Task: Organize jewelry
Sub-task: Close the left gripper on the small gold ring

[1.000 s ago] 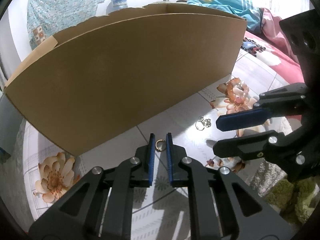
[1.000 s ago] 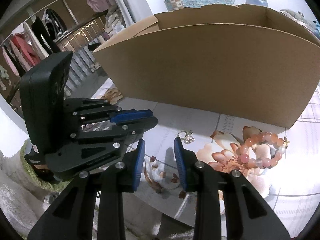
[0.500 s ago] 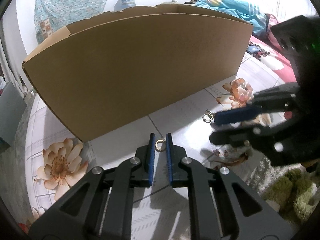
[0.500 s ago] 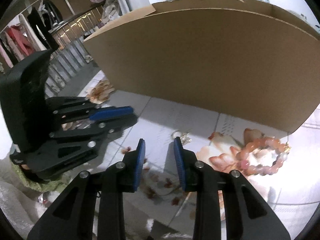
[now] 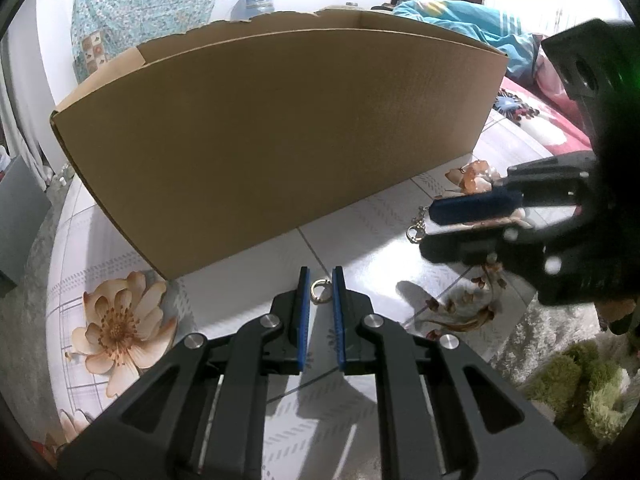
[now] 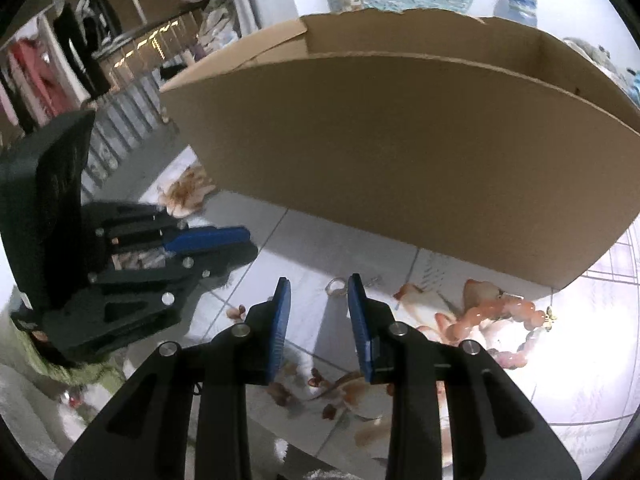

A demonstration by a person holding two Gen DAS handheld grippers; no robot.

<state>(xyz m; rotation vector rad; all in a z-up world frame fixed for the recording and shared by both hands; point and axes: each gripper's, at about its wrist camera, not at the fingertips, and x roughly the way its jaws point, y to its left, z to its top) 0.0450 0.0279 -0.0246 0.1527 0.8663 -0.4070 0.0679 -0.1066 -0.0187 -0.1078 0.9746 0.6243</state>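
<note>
At pad tips: L gripper (image 5: pixel 320 286) pinched small ring (image 5: pixel 319 291); thin hold, could slip en route to cardboard box (image 5: pixel 280 140). R gripper (image 6: pixel 316 304) stood agape over keyring charm (image 6: pixel 337 286) on tile. Beyond: bead bracelet (image 6: pixel 500 312) by box; might snag.

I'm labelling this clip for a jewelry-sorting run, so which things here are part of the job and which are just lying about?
Part of the job:
- gold ring, pinched in the left gripper
- silver clasp piece, just ahead of the open right gripper
- pink bead bracelet
- cardboard box, probably the destination

Just lying about:
- green shaggy rug
- hanging clothes
- water jug
</note>
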